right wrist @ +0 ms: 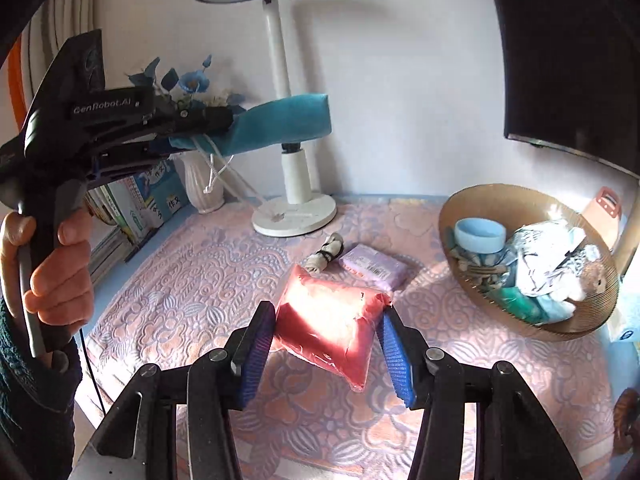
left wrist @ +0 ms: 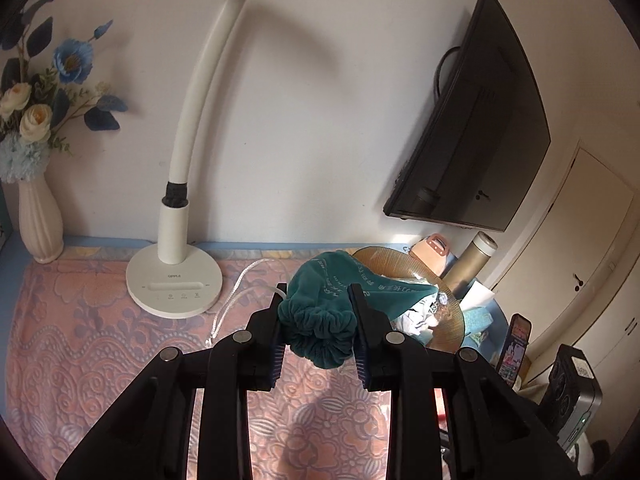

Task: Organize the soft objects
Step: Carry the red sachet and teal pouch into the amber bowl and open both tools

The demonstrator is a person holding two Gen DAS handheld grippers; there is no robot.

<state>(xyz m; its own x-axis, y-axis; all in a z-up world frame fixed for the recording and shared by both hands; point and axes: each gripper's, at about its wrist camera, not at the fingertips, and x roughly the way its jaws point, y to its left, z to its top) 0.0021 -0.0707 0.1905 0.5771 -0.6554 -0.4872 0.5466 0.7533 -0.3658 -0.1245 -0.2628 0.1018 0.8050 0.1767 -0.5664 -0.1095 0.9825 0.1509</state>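
Note:
My left gripper (left wrist: 318,300) is shut on a teal drawstring pouch (left wrist: 332,304) and holds it in the air above the table, left of the brown basket (left wrist: 448,332). The right wrist view shows the same gripper (right wrist: 224,124) with the teal pouch (right wrist: 288,120) sticking out to the right. My right gripper (right wrist: 326,314) is open, its jaws on either side of a red soft packet (right wrist: 332,324) lying on the pink tablecloth. The brown basket (right wrist: 500,204) at the right holds several soft items.
A white desk lamp (right wrist: 294,208) stands at the back. A small rolled cloth (right wrist: 326,256) and a lilac tissue pack (right wrist: 374,266) lie behind the red packet. A vase of flowers (left wrist: 40,220), books (right wrist: 148,204), a thermos (left wrist: 472,264) and a monitor (left wrist: 472,120) edge the table.

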